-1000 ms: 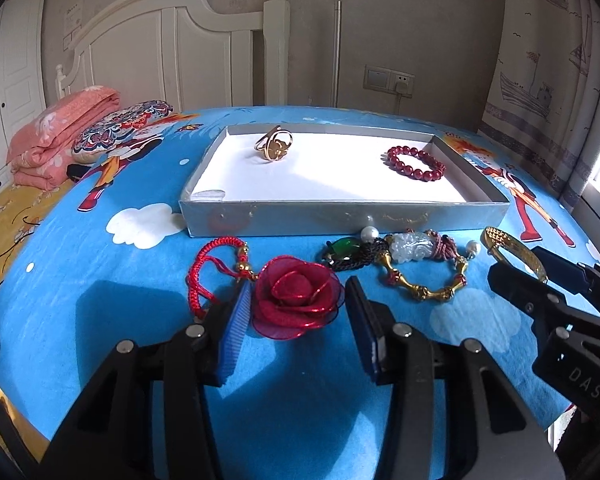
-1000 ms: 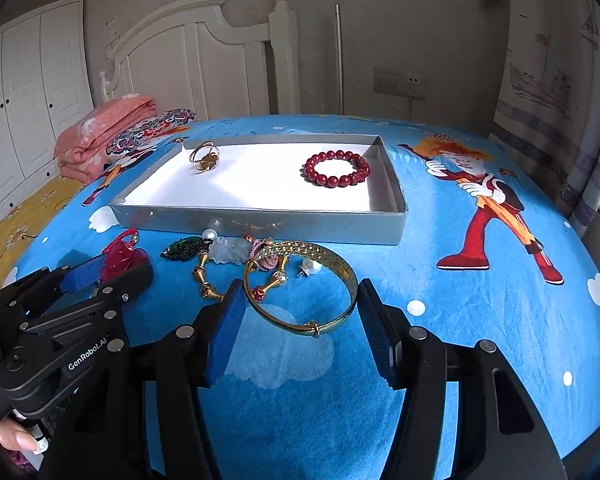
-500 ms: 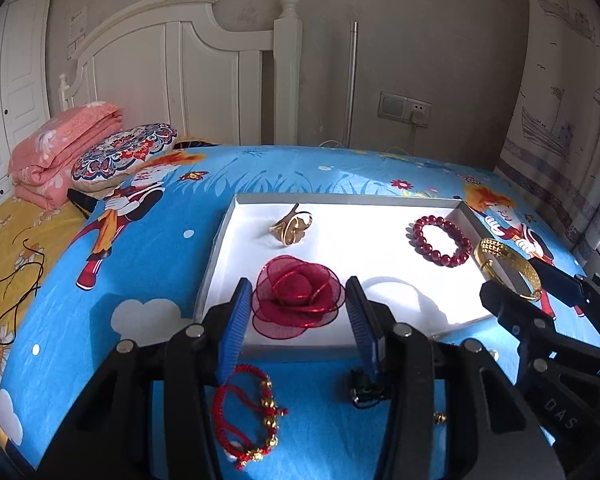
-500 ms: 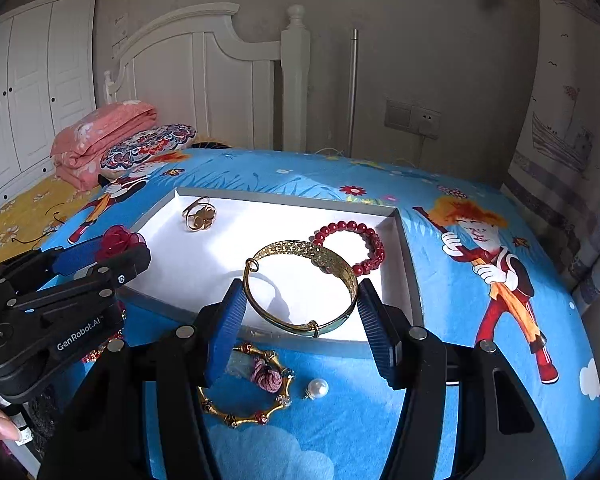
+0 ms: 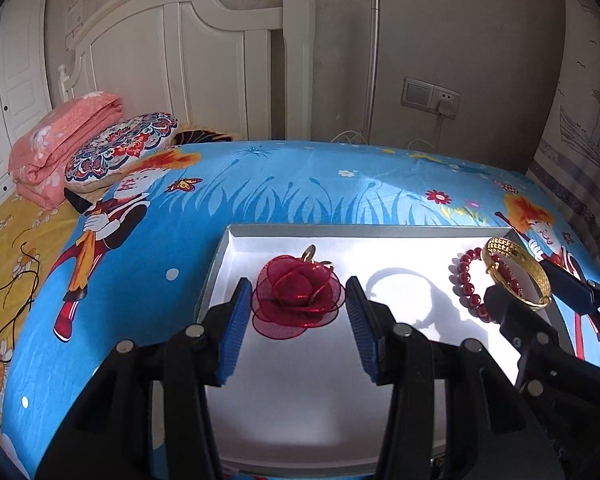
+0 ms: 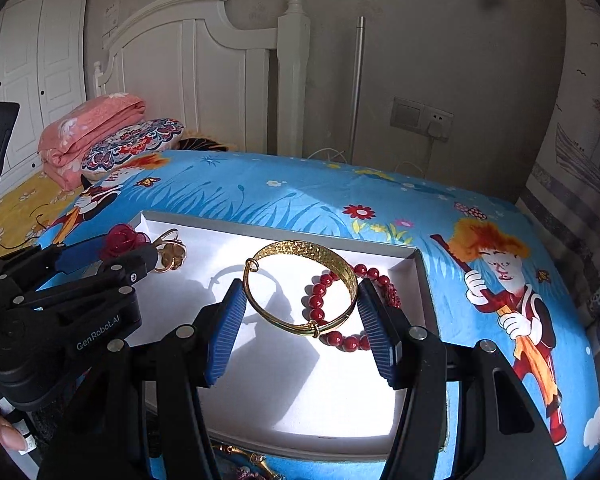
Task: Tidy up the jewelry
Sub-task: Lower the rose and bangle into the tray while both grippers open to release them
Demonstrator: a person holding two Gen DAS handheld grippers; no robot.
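Having advanced over tray (image 5: 220, 252): rose (image 5: 298, 298), bangle (image 6: 302, 286).

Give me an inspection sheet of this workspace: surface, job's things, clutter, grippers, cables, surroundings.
Surface: blue cartoon bedsheet with a white-lined tray on it.
Job's things: red fabric rose and gold bangle, both held above the tray; red bead bracelet and gold ring lying in the tray; more jewelry partly visible on the sheet at the tray's near edge.
Clutter: nothing seen.
Grippers: left hand-held gripper shut on the rose; right hand-held gripper shut on the bangle.
Cables: white cable hanging from the wall socket.
Surroundings: white headboard, folded pink blanket, patterned pillow, curtain.
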